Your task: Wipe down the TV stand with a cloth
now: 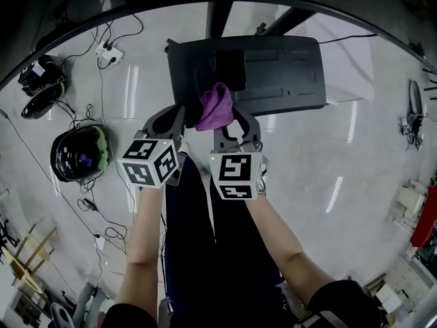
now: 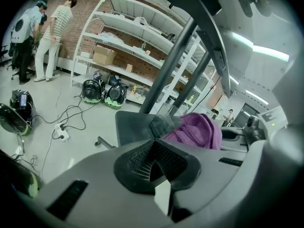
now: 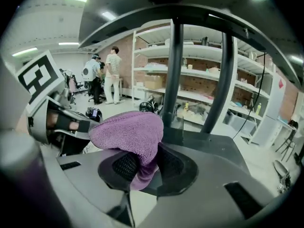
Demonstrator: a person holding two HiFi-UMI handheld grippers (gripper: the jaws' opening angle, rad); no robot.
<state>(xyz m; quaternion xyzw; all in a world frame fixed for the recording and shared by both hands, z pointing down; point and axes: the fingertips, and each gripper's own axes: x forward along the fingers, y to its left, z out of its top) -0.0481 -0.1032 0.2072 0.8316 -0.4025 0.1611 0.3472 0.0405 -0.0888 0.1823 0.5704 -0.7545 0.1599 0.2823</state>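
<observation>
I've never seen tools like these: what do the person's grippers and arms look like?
Both the left gripper and right gripper are grey plastic shells with black meshed pads. Each carries a white cube printed with black square markers. The person wears short dark sleeves.
</observation>
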